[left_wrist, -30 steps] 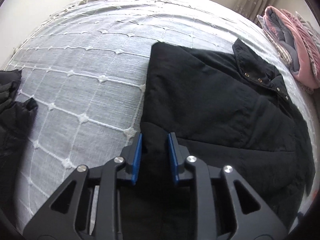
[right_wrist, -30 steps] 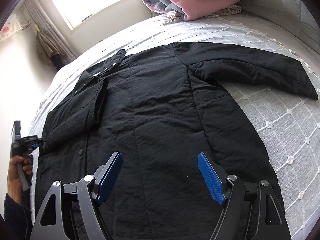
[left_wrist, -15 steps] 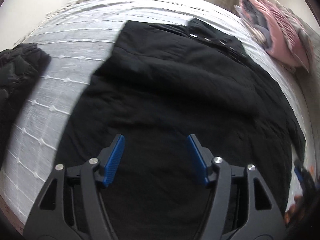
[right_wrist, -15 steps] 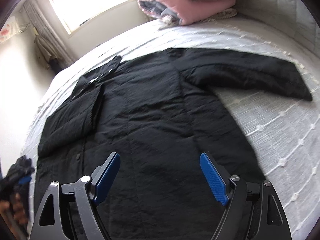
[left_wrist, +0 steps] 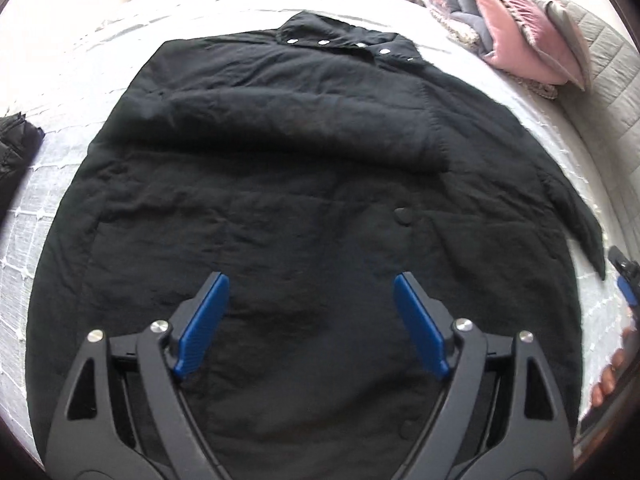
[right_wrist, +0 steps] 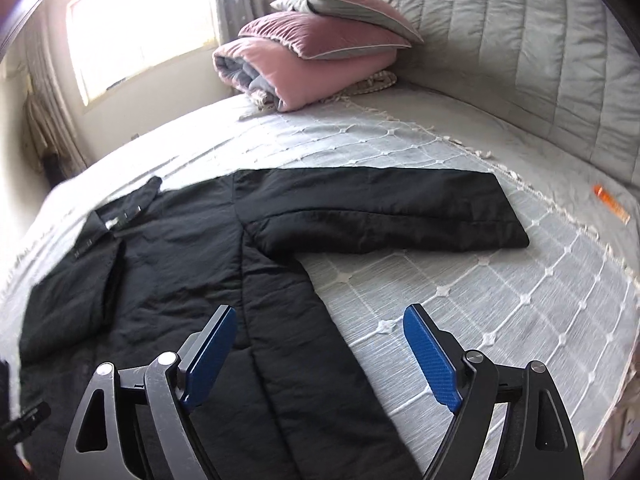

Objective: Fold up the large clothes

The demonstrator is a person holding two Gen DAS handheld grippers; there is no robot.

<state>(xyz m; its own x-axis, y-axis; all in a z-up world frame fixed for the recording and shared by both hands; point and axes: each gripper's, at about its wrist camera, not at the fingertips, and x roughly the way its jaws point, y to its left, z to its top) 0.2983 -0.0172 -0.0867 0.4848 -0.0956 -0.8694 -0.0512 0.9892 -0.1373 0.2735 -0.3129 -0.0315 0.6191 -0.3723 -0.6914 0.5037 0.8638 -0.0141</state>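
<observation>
A large black padded coat (left_wrist: pixel 280 184) lies spread on the bed, collar with snap buttons (left_wrist: pixel 344 44) at the far side. One sleeve is folded across the chest. The other sleeve (right_wrist: pixel 380 208) stretches out flat on the bedspread to the right. My left gripper (left_wrist: pixel 308 320) is open and empty, hovering over the coat's lower body. My right gripper (right_wrist: pixel 320 348) is open and empty above the coat's side edge below the outstretched sleeve. The right gripper also shows at the far right edge of the left wrist view (left_wrist: pixel 624 276).
The coat lies on a grey bedspread (right_wrist: pixel 500 300) with white stitching. Folded pink quilts and pillows (right_wrist: pixel 316 48) sit by the padded headboard (right_wrist: pixel 540 60). Another dark garment (left_wrist: pixel 16 148) lies at the bed's left edge. A small orange object (right_wrist: pixel 610 200) lies near the headboard.
My left gripper let go of the folded sleeve, opened, and drew back over the coat's body. My right gripper swung right toward the outstretched sleeve.
</observation>
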